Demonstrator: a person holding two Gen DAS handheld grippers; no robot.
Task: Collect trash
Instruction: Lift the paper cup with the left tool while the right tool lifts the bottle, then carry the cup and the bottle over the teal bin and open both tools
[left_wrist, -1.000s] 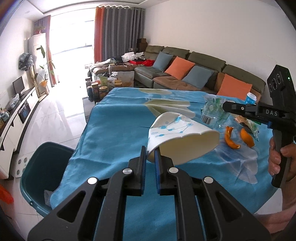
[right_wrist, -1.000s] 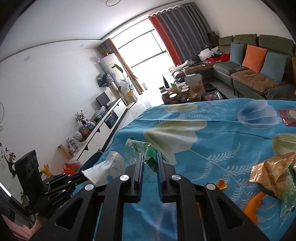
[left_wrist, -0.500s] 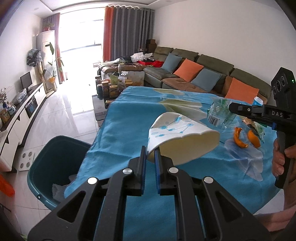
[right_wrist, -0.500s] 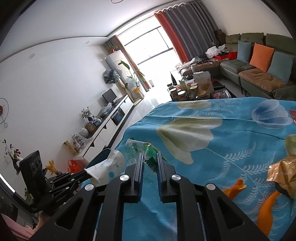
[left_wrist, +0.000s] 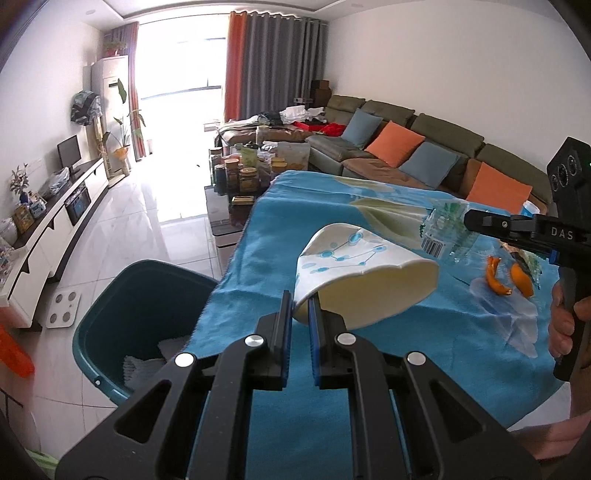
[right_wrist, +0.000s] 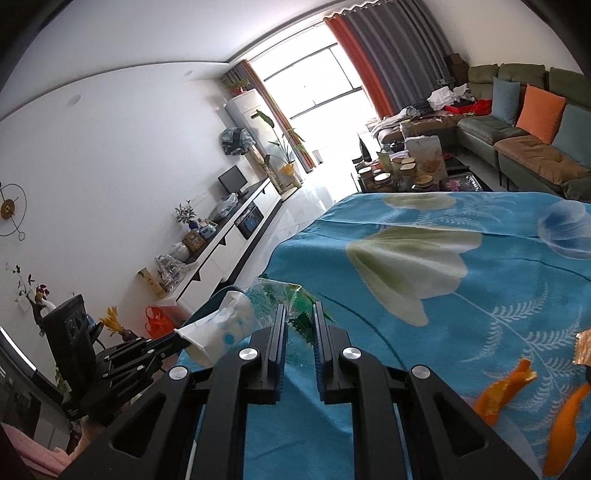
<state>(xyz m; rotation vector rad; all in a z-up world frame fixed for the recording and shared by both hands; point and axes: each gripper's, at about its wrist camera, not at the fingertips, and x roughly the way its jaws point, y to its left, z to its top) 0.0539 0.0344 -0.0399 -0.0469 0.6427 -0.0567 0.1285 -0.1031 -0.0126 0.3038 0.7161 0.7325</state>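
My left gripper (left_wrist: 299, 308) is shut on the rim of a crushed white paper cup (left_wrist: 362, 273) with blue dots, held above the table's left edge. The cup also shows in the right wrist view (right_wrist: 218, 332). My right gripper (right_wrist: 299, 317) is shut on a crumpled clear plastic bottle (right_wrist: 280, 295) with a green label, held above the table. The bottle shows in the left wrist view (left_wrist: 443, 232) too. A teal trash bin (left_wrist: 136, 295) stands on the floor left of the table, with white paper in it.
The table wears a blue flowered cloth (left_wrist: 280, 221). Orange peels (left_wrist: 496, 280) and a foil wrapper (right_wrist: 583, 347) lie at the right. A coffee table with jars (left_wrist: 243, 173), a sofa (left_wrist: 406, 147) and a TV cabinet (left_wrist: 55, 221) stand beyond.
Both grippers have moved left toward the table's edge with their loads. The trash bin has come further into the left wrist view.
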